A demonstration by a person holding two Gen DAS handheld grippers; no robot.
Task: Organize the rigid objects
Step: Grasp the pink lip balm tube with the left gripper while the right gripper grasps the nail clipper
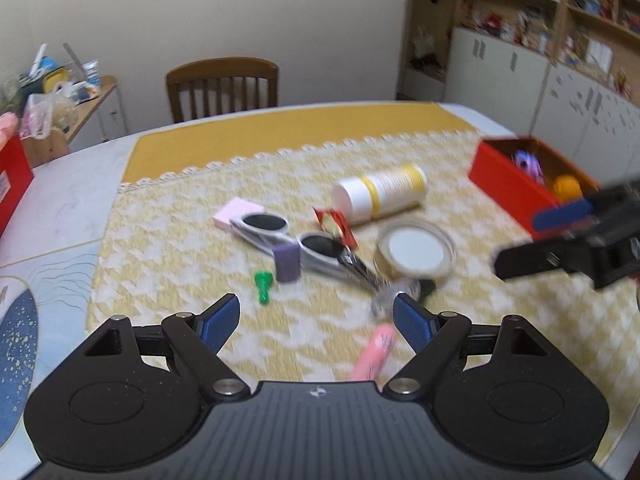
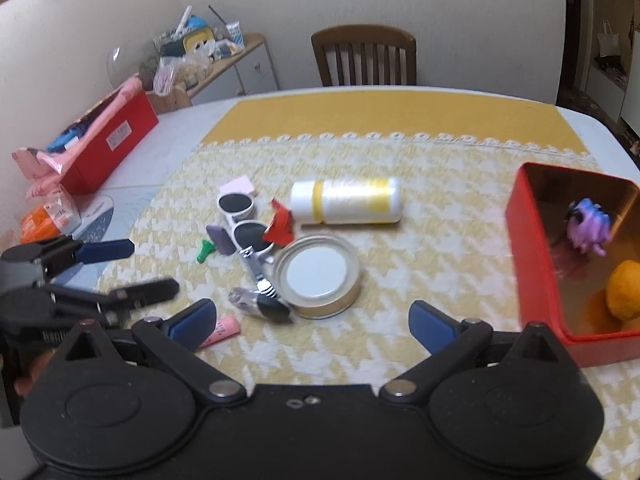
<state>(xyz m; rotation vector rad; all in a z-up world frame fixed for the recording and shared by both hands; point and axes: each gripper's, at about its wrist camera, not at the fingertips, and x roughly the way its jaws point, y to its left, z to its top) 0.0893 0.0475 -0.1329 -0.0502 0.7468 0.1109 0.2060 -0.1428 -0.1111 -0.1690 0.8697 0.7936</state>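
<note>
A pile of small objects lies mid-table: a white and yellow bottle (image 1: 380, 194) (image 2: 346, 201) on its side, white sunglasses (image 1: 292, 240) (image 2: 244, 220), a round jar lid (image 1: 416, 250) (image 2: 318, 276), a pink tube (image 1: 374, 354) (image 2: 222, 330), a green piece (image 1: 264, 286) (image 2: 205, 251), a purple block (image 1: 287, 263) (image 2: 220, 239), a red wrapper (image 1: 334, 224) (image 2: 280, 224). My left gripper (image 1: 316, 318) hangs open above the cloth, nothing between its blue pads. My right gripper (image 2: 312, 322) is open over the lid's near side, empty.
A red tin (image 2: 532, 256) (image 1: 508, 184) at the right holds a purple toy (image 2: 588, 226) and an orange ball (image 2: 626, 290). Another red box (image 2: 112, 140) with pink items sits at the left. A wooden chair (image 1: 222, 86) stands behind the table. Shelves line the right wall.
</note>
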